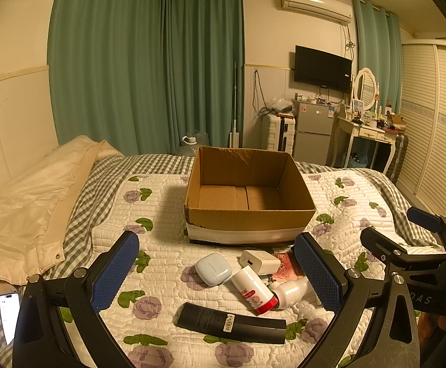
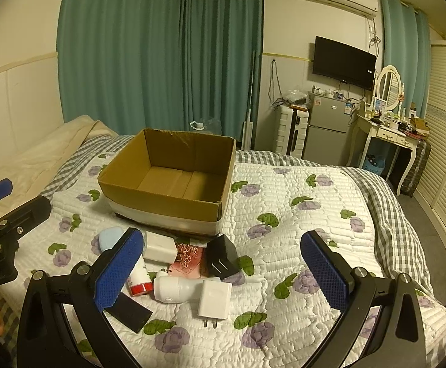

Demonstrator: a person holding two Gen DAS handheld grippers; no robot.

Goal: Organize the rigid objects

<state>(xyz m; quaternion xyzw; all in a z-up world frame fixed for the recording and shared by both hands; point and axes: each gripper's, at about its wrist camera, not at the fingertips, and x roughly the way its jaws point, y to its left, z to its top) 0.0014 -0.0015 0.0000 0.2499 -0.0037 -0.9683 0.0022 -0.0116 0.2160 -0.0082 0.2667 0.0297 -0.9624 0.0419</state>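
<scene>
Brown cardboard, open-topped and empty, is your target: the cardboard box point(image 1: 249, 196) sits mid-bed on the white quilted bedspread with purple flowers point(image 2: 299, 214), and everything to be sorted lies in a loose cluster just in front of its near wall.

Nearest you lies the long black flat remote point(image 1: 232, 326). Behind it a pale blue rounded earbud case point(image 1: 213, 268) rests beside a white tube with a red cap point(image 1: 255, 291), which touches a white rounded bottle point(image 2: 177, 288). A white plug-in charger block point(image 2: 215, 302) lies prongs toward you, a black charger cube point(image 2: 221, 259) stands behind it, and another white charger block point(image 2: 160, 247) sits close to the box, beside a pink patterned card point(image 2: 187, 260).

Your left gripper point(image 1: 216, 273) is spread wide, holding nothing, framing the earbud case and tube. Your right gripper point(image 2: 223, 273) is equally wide and empty, framing the chargers. Both tilt gently downward toward the cluster.

Start with an outlying piece, probably the remote or the prongs-forward charger, so neighbours stay undisturbed. Straddle it across its narrow width, settle low before closing, and expect the soft quilt to give underneath.
</scene>
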